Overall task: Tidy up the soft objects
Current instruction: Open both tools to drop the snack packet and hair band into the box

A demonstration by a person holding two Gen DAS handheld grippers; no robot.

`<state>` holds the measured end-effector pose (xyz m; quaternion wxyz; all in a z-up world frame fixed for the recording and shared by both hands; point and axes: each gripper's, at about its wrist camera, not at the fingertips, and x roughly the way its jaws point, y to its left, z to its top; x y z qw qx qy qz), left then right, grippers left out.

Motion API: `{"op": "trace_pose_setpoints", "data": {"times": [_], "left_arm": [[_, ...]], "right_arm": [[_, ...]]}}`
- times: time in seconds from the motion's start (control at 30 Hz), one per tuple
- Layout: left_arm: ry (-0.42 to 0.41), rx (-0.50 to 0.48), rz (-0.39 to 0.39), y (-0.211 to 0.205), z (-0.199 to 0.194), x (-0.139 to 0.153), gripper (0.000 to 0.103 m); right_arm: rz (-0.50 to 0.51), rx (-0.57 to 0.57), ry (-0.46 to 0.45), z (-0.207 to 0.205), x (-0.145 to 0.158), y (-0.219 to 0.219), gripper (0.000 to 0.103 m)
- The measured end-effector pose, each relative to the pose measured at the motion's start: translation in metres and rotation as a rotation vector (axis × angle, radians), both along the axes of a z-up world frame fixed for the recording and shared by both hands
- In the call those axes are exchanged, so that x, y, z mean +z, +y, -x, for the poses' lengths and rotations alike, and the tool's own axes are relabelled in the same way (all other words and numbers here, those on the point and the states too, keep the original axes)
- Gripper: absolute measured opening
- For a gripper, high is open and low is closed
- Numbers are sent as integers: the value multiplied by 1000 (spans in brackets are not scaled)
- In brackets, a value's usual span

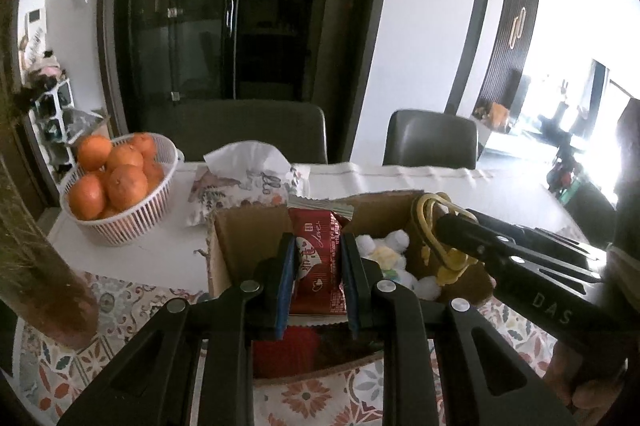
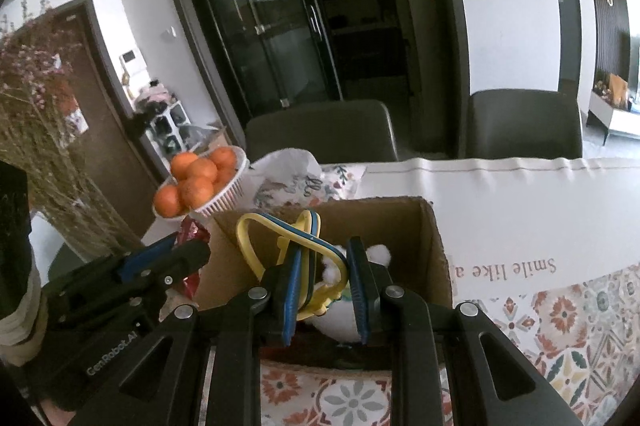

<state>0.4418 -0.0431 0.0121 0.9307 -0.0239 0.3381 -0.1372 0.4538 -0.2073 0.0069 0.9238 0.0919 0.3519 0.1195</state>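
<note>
The red snack packet (image 1: 318,268) is pinched between the blue pads of your left hand-held gripper (image 1: 316,278), tilted down over the open cardboard box (image 1: 248,238). Your right hand-held gripper (image 2: 326,290), angled down the same way, is clamped narrow on the yellow-and-blue elastic loops (image 2: 296,238) above the white cotton balls (image 1: 394,240) inside the box. Beside it on the tabletop (image 2: 520,209) sits the basket of oranges (image 1: 120,185)

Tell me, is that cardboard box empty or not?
Not empty: the cardboard box already holds white cotton balls.
</note>
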Motion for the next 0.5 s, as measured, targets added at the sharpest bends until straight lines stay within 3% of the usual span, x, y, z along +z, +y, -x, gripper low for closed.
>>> {"op": "trace_pose_setpoints", "data": {"times": [0.4, 0.5], "left_arm": [[97, -5, -34, -7, -25, -36, 23], [119, -4, -45, -9, -27, -42, 29]], "right_arm": [[7, 2, 133, -26, -42, -5, 25], [-1, 0, 157, -26, -47, -6, 36]]}}
